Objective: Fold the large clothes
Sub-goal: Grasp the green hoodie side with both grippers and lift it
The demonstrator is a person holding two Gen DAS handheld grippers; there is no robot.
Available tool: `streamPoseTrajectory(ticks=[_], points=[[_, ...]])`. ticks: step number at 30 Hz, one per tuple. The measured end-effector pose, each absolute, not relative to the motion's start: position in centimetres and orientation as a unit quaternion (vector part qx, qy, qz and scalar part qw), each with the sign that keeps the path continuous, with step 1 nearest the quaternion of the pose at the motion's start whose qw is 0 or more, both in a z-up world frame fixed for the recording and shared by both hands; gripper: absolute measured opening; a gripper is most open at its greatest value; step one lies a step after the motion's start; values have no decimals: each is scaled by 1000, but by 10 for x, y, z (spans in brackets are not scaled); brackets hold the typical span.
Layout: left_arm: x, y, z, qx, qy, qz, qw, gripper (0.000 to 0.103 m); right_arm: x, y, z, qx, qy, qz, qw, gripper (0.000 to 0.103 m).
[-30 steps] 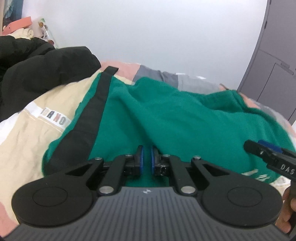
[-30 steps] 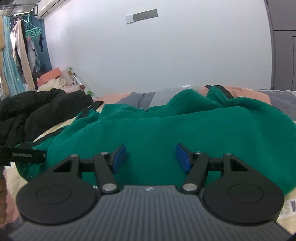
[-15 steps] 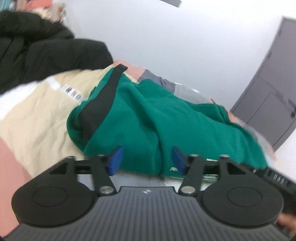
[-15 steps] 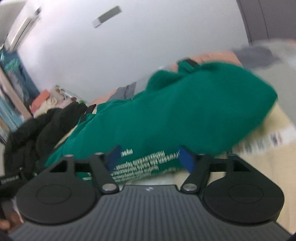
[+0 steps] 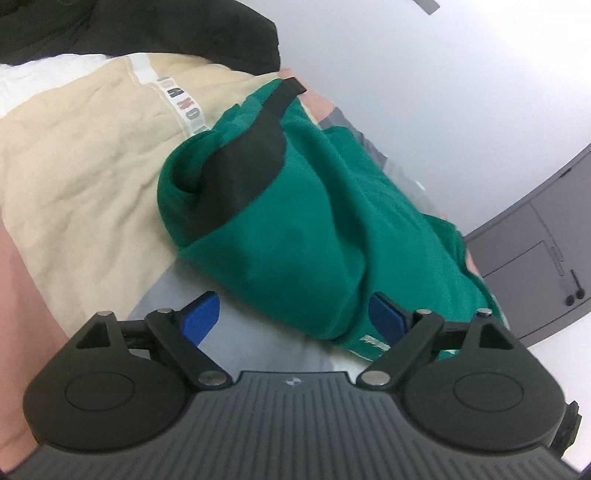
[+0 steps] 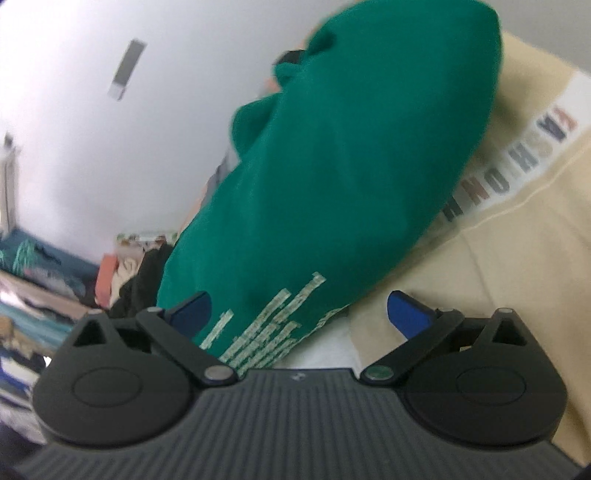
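Change: both grippers were pinched closer on the green cloth a second ago; now their jaws stand wide and both views are rolled, so the bed runs slantwise.
Left gripper [image 5: 291, 314]: jaws opening, blue pads [image 5: 201, 314] well apart; the near hem of the garment lies between them, touching neither pad, so nothing is held.
Right gripper [image 6: 301, 314]: jaws opening to their widest; the printed hem lies between the pads [image 6: 406, 314], nearer the left one, with no visible pinch. View is blurred.
Garment [image 5: 314, 221]: green, bunched in a long folded heap on the bed, just ahead of both grippers. A black strip [image 5: 243, 162] runs across its far left end, where the cloth curls into a rounded fold. Pale print [image 6: 266, 332] sits at the near edge.
Garment edges: near hem falls loosely onto the grey patch of the quilt [image 5: 74, 166]; the right end reaches toward the grey cabinet [image 5: 546, 258].
Open room: bare beige quilt to the left of the heap in the left view, and more to its right in the right view, with a lettered band [image 6: 517, 155] partly under the green.
Limits: black coat [image 5: 129, 29] heaped at the far left of the bed; white wall [image 6: 110, 147] behind.
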State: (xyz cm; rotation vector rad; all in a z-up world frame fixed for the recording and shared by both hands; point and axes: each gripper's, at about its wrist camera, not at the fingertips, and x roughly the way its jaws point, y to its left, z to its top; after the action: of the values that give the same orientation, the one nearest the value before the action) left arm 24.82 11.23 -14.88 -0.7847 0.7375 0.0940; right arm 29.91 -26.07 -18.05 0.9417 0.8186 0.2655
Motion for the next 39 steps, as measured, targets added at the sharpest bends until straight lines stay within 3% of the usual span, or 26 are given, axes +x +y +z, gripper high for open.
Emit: streamPoseTrajectory(ticks=[8, 16, 29, 31, 39], points=[[256, 133, -179, -489, 358, 29, 795, 98, 325, -266, -202, 515, 356, 121, 771, 103], [256, 157, -197, -607, 287, -12, 741, 98, 314, -264, -197, 530, 334, 156, 763, 103], [280, 160, -218, -650, 263, -28, 713, 96, 306, -294, -212, 588, 306, 84, 744, 103], [284, 161, -218, -652, 256, -22, 713, 95, 311, -294, -212, 585, 299, 80, 749, 102], [288, 165, -221, -633, 266, 28, 727, 69, 339, -295, -216, 532, 286, 53, 796, 90]])
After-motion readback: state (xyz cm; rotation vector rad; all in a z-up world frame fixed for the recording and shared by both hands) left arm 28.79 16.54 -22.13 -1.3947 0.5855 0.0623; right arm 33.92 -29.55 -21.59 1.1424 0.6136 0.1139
